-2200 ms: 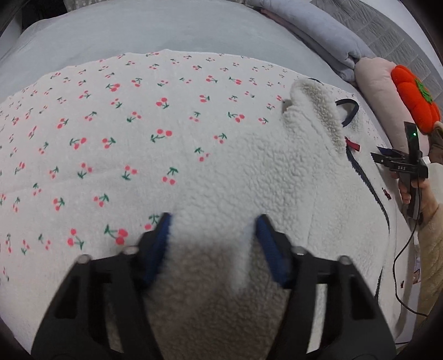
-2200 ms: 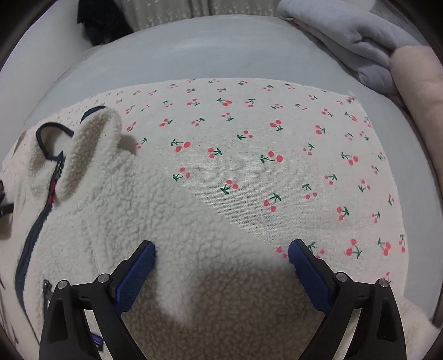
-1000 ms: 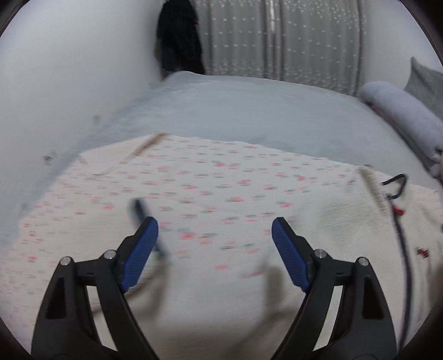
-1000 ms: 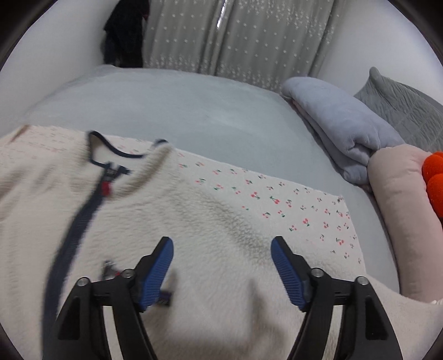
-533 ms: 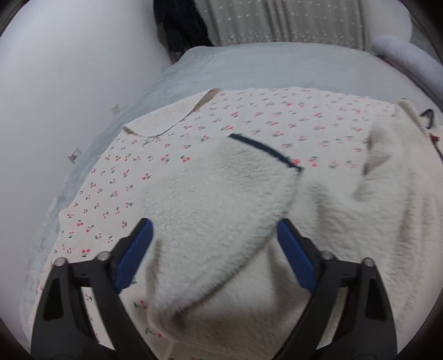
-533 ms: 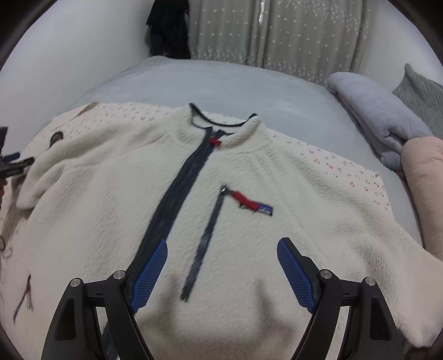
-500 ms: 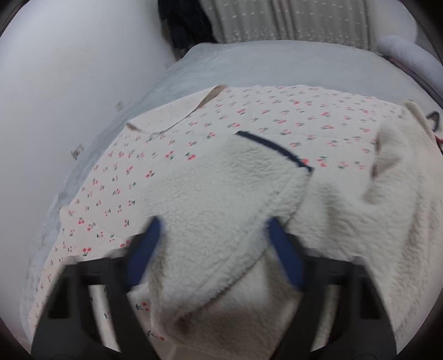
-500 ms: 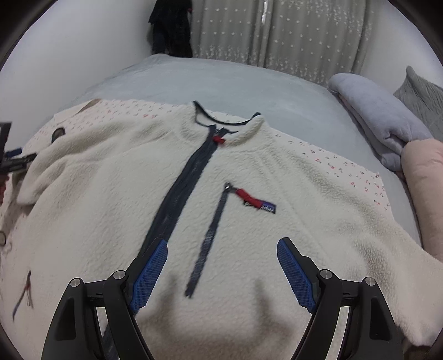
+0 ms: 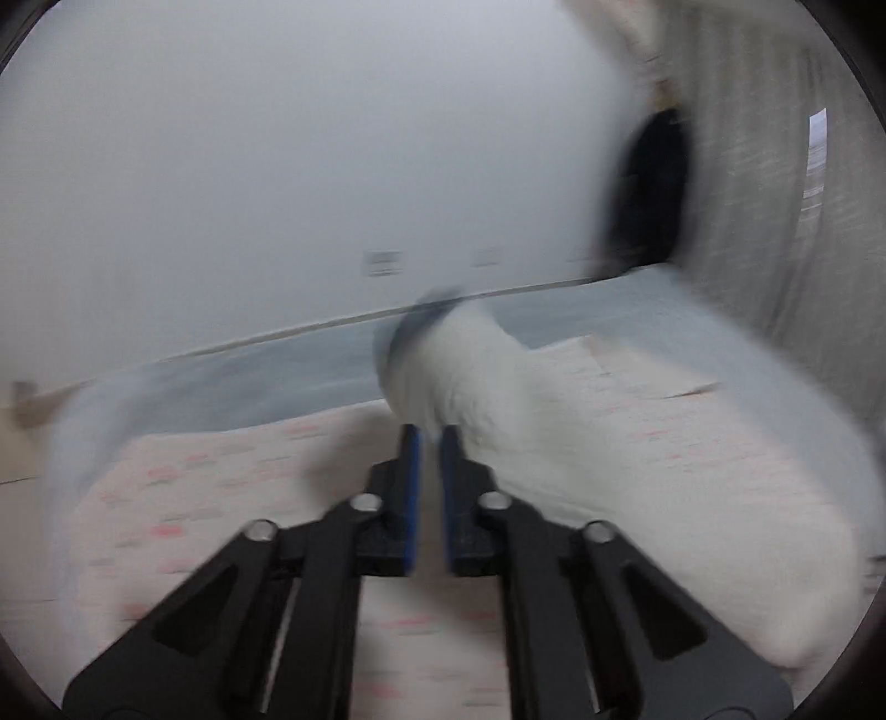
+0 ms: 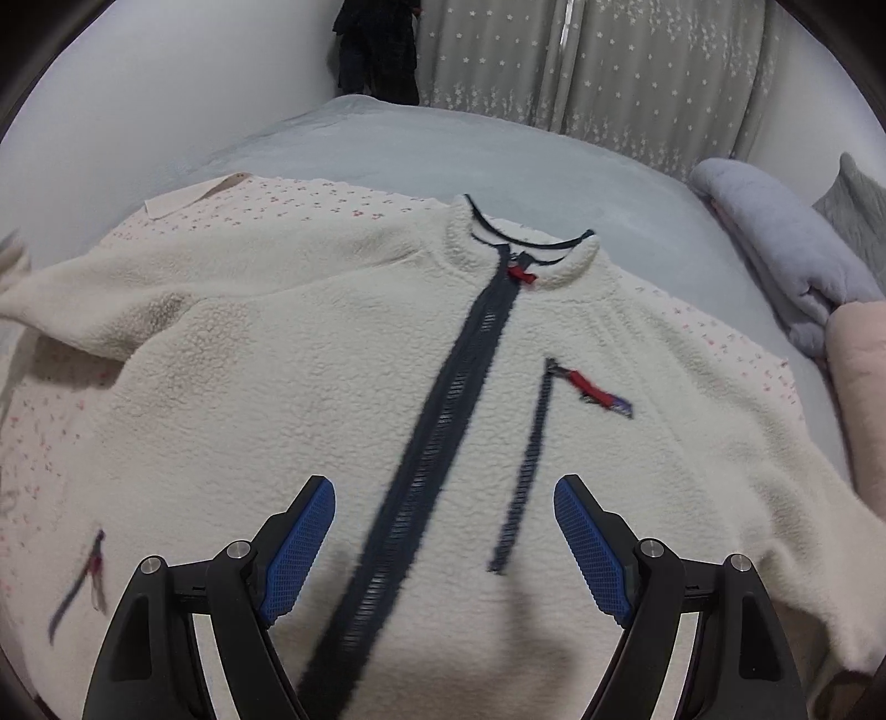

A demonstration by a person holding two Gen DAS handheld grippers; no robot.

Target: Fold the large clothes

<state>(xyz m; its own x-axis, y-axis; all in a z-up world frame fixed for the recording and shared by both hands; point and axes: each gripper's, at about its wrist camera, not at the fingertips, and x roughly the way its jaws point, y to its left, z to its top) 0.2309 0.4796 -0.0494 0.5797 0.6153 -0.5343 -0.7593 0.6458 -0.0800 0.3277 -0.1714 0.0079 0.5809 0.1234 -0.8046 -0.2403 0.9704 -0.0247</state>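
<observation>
- A cream fleece jacket [image 10: 343, 387] is seen spread front-up on a cherry-print sheet [image 10: 288, 205], which lies on a pale grey bed [image 10: 498, 149].
- The jacket's dark zip [image 10: 448, 410] is seen running from the collar [image 10: 526, 249] toward the camera; a shorter pocket zip [image 10: 526, 471] with a red pull lies beside it.
- The right tool [image 10: 443, 531] is held above the jacket's lower front with its blue pads [image 10: 299, 548] wide apart; nothing is gripped between them.
- The left tool [image 9: 429, 487] is seen with its pads nearly together. Its jaws have just been closing, and no cloth can be made out between them in the blurred picture.
- A jacket sleeve [image 9: 498, 376] with a dark cuff [image 9: 421, 318] is seen just beyond the left tool's tips, stretching off to the right over the sheet.
- A folded grey blanket [image 10: 775, 243] and a pink cushion [image 10: 858, 343] are seen at the bed's right side.
- A patterned curtain [image 10: 609, 66] and a dark hanging garment [image 10: 382, 44] are seen beyond the bed.
</observation>
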